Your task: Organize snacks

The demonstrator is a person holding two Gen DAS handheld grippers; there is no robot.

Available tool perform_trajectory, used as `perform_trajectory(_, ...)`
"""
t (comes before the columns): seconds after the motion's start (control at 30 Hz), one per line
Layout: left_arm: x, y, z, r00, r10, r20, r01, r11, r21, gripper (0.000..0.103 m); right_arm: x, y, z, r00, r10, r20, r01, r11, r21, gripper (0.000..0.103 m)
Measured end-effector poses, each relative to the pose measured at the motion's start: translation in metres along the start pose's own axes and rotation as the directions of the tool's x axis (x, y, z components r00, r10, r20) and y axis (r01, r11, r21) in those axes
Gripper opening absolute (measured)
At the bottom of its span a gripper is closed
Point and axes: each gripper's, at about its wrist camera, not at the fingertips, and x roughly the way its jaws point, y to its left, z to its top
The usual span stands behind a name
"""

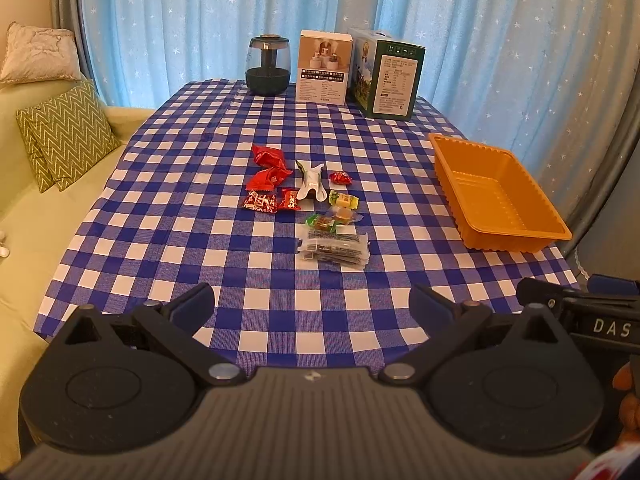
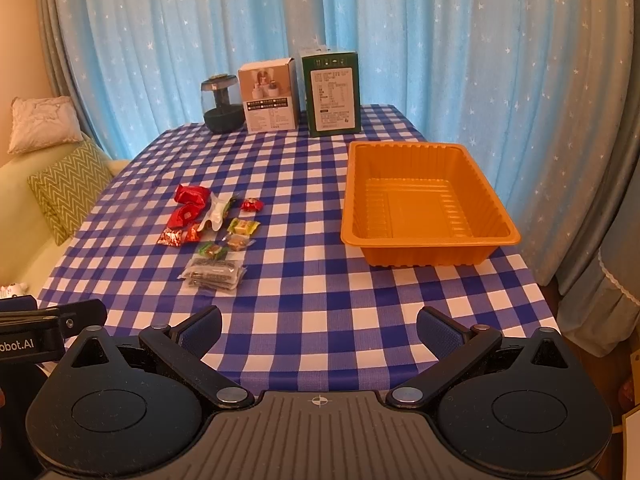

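Note:
Several small snacks lie in a cluster mid-table: red packets (image 1: 269, 168) (image 2: 191, 205), a white and green packet (image 1: 311, 182) (image 2: 216, 213), green and yellow candies (image 1: 343, 200) (image 2: 243, 227) and clear packs of dark bars (image 1: 334, 247) (image 2: 216, 272). An orange tray (image 1: 500, 196) (image 2: 424, 200) stands to their right, with nothing in it. My left gripper (image 1: 312, 304) is open and holds nothing, above the table's near edge. My right gripper (image 2: 320, 326) is open and holds nothing, near the front edge, right of the left gripper.
A blue-and-white checked cloth (image 1: 248, 256) (image 2: 320, 280) covers the table. At the back stand a dark glass jar (image 1: 268, 65) (image 2: 222, 104), a white box (image 1: 325, 67) (image 2: 269, 96) and a green box (image 1: 390, 76) (image 2: 333, 94). A sofa with cushions (image 1: 68, 136) is at the left; curtains hang behind.

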Motion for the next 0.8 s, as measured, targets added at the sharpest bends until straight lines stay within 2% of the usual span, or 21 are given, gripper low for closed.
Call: perform_trajectory(0.8, -0.0021, -0.0013, 0.0011, 1.0, -0.003, 0.005, 0.003, 1.0, 0.007, 0.103, -0.0009, -0.001, 0.0015, 1.0, -0.001, 0.007, 0.001, 1.0, 0.0, 0.103)
